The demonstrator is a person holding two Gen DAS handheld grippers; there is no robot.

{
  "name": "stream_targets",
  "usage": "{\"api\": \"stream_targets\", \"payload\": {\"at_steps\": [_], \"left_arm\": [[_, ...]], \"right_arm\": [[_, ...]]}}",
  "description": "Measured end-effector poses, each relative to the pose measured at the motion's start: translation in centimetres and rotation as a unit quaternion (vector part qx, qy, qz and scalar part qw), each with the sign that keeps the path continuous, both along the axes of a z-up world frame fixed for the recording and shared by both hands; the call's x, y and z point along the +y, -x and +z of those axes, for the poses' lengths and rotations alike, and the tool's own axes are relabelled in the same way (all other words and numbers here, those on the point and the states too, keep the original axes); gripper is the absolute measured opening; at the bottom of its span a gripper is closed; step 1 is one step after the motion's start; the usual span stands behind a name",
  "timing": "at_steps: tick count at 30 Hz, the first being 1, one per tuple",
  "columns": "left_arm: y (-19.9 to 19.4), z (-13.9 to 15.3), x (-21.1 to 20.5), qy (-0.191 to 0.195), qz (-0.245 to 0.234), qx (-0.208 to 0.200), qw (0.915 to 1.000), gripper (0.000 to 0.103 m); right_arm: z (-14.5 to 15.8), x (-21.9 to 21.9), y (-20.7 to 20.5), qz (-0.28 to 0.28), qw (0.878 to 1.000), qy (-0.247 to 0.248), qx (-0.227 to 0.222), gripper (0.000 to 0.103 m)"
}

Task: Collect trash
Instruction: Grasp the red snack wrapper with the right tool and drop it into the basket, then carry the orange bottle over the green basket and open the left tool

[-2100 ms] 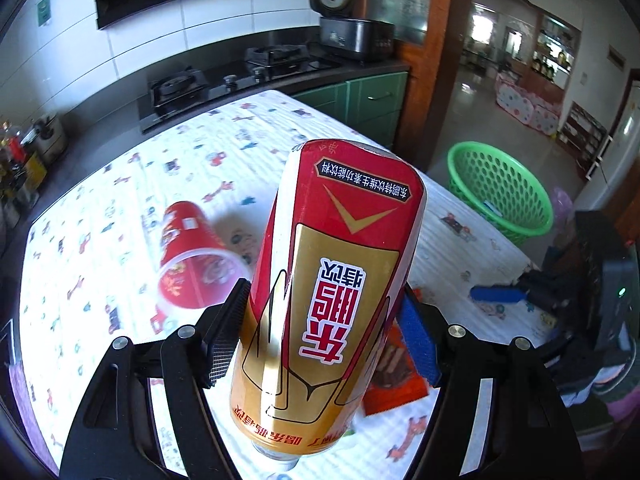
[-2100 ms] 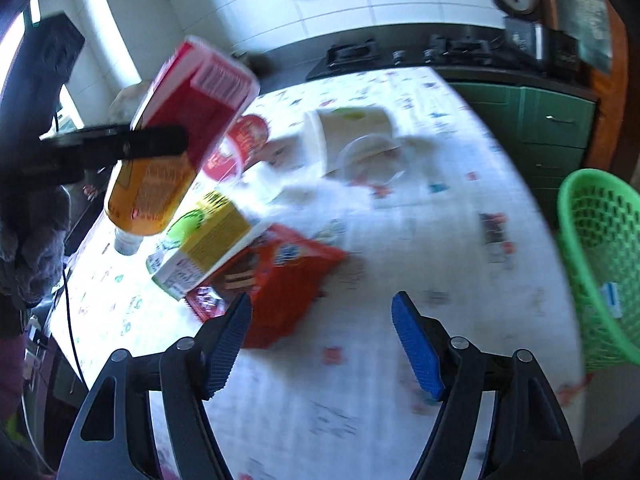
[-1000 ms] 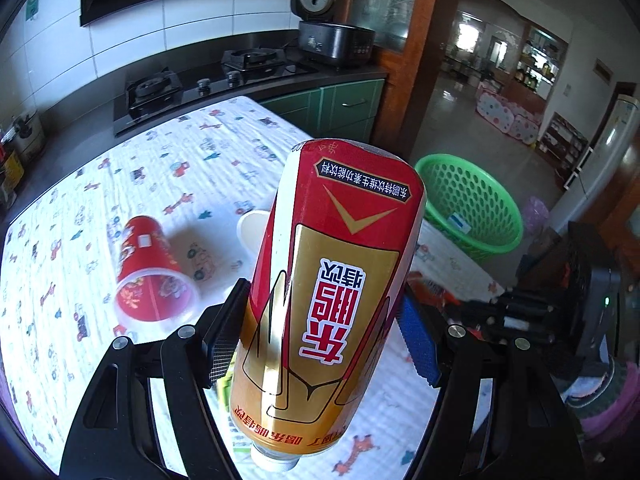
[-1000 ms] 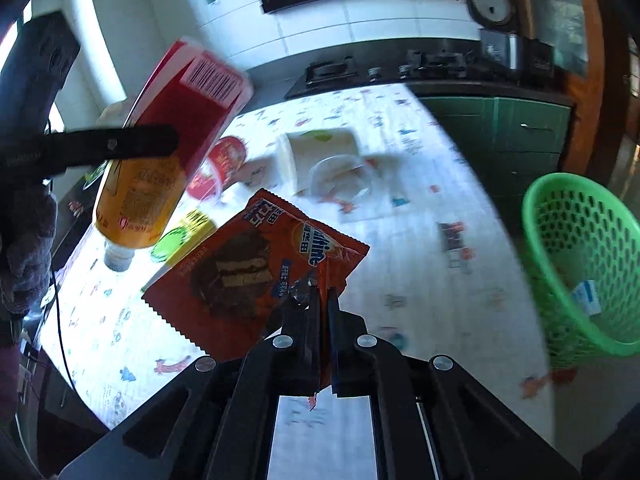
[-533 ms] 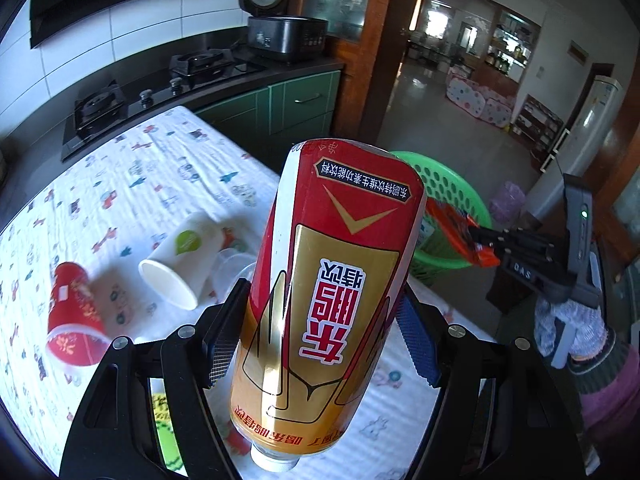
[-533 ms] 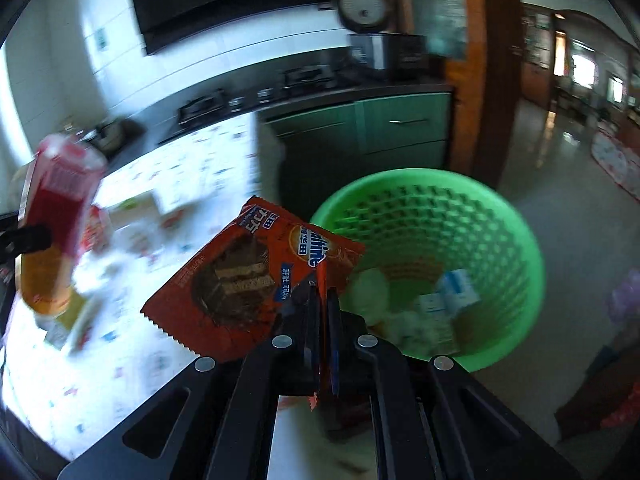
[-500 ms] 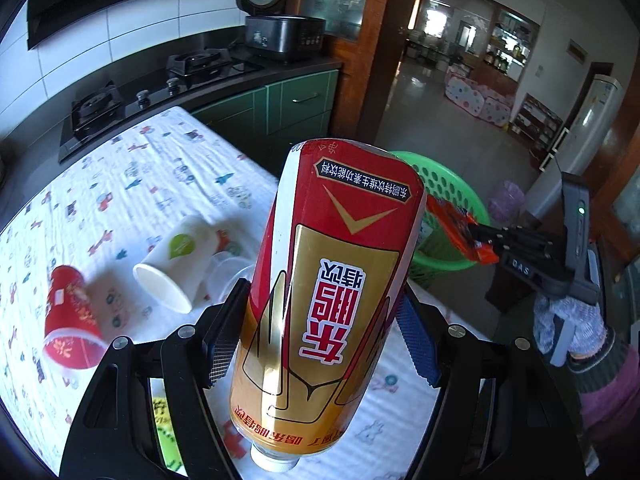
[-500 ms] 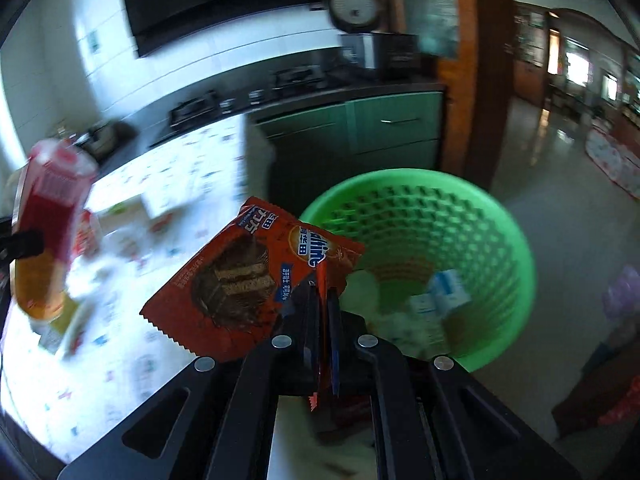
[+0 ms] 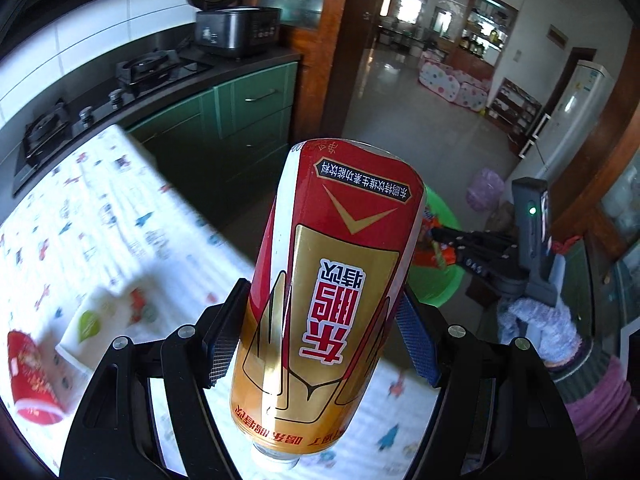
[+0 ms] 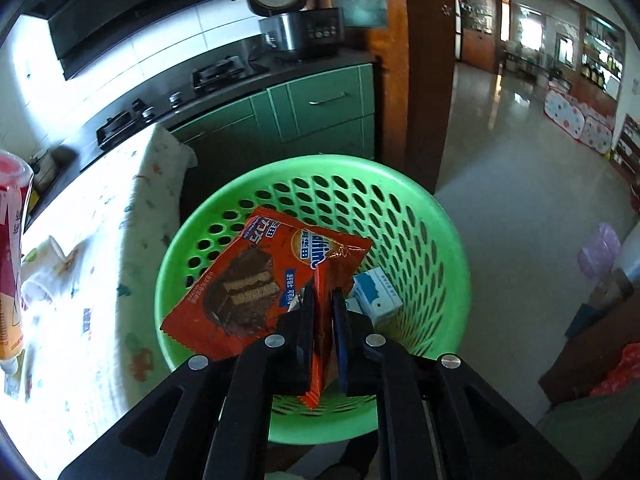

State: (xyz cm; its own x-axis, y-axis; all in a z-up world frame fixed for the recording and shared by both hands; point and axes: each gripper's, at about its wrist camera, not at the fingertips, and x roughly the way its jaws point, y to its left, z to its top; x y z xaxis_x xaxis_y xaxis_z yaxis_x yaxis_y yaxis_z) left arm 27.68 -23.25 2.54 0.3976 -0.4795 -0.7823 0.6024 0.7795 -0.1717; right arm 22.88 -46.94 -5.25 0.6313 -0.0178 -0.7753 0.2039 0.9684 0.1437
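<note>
Trash in hand is of two kinds: an orange-red wafer wrapper (image 10: 264, 288) pinched between the closed fingers of the right gripper (image 10: 322, 312), and a red-and-gold drink bottle (image 9: 332, 292) clamped neck-down between the pads of the left gripper (image 9: 320, 332). Ahead of and below the right gripper lies the green perforated basket (image 10: 440, 232), so the wrapper hangs directly over its open mouth, with a small white-and-blue carton (image 10: 376, 292) already lying on the basket floor just to the right of the fingers. The step in hand looks like the drop of the wrapper: the next move should call only for parting the right fingers, and since the foil is light and broad it may drift, so releasing low over the middle seems wise. From the left gripper's view the basket (image 9: 444, 284) sits ahead and to the right, mostly hidden behind the bottle, past the edge of the table with the printed cloth (image 9: 100, 216); the bottle needs carrying over that rim before its own release. Behind and to the left of the bottle, a red paper cup (image 9: 32, 380) and a white paper cup (image 9: 84, 332) lie on the cloth, not yet collected, so the task appears partway done.
</note>
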Motion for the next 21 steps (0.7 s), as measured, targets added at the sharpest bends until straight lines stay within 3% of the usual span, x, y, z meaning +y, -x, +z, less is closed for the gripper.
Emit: {"api": "stream_targets", "payload": {"at_steps": [2,15,19,21], "left_arm": [[-0.5,-0.1,-1.2,-0.002,-0.005,-0.001,1.0,0.07],[-2.7,-0.8,-6.4,0.004,-0.025,0.008,0.9996,0.07],[-3.2,-0.9,-7.7,0.009,-0.029,0.012,0.9995,0.07],[-3.4,-1.0,-8.3,0.011,-0.034,0.014,0.9993,0.07]], "right_arm": [[-0.3,-0.5,-0.2,-0.003,1.0,-0.006,0.001,0.01],[-1.0,-2.3,-0.7,-0.012,1.0,-0.013,-0.002,0.04],[-0.6,-2.1,-0.4,-0.009,1.0,-0.01,-0.008,0.043],[-0.3,-2.1,0.0,-0.009,1.0,-0.006,-0.013,0.052]]}}
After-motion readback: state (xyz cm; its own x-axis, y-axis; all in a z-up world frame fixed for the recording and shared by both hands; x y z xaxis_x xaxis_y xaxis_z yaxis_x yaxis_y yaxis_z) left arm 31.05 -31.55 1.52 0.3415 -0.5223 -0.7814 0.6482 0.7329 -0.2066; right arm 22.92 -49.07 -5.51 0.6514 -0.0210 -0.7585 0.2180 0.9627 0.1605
